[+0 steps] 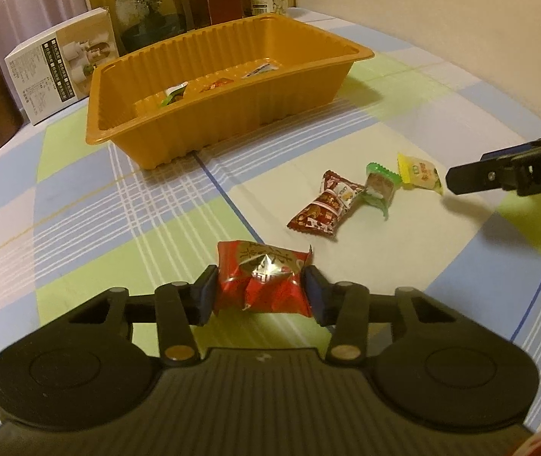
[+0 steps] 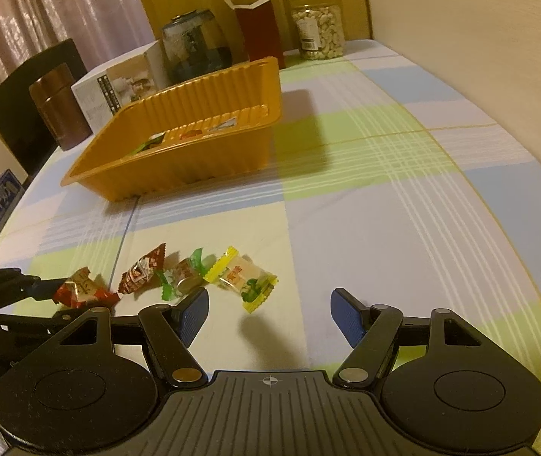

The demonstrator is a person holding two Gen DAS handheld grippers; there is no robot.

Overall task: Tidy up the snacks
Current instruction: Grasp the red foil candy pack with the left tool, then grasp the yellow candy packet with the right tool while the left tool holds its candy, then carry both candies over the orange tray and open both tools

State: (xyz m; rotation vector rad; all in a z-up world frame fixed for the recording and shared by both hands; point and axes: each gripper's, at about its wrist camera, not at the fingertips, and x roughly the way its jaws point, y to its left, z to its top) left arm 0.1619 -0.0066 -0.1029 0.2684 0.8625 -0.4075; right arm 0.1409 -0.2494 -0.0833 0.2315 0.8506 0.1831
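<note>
Table (image 2: 403,190), checked cloth in blue, green and white; carries all items below. Tray (image 1: 209,114), orange plastic, ribbed walls, rectangular, set toward the far edge of the table; long axis runs on a slant from near left to far right in the left wrist view; three wrapped snacks lie along its floor, partly hidden by the near wall. Far edge, behind the tray: white box (image 1: 61,62), brown canister (image 2: 59,108), glass jar (image 1: 149,9), dark red carton (image 2: 259,30), nut jar (image 2: 318,26). Left gripper (image 1: 261,290), fingers clenched on the red snack (image 1: 263,279), held just above the cloth near the near edge, wrapper's long axis lying across between the pads, crimped ends pointing left and right. Right gripper (image 2: 268,313), fingers spread wide with nothing between them, low over the cloth just beside the yellow snack (image 2: 242,279). Loose row mid-table, toward the near edge, left to right: dark red snack (image 1: 325,205), green snack (image 1: 378,186), yellow snack, each lying aslant, neighbours touching or nearly so.
</note>
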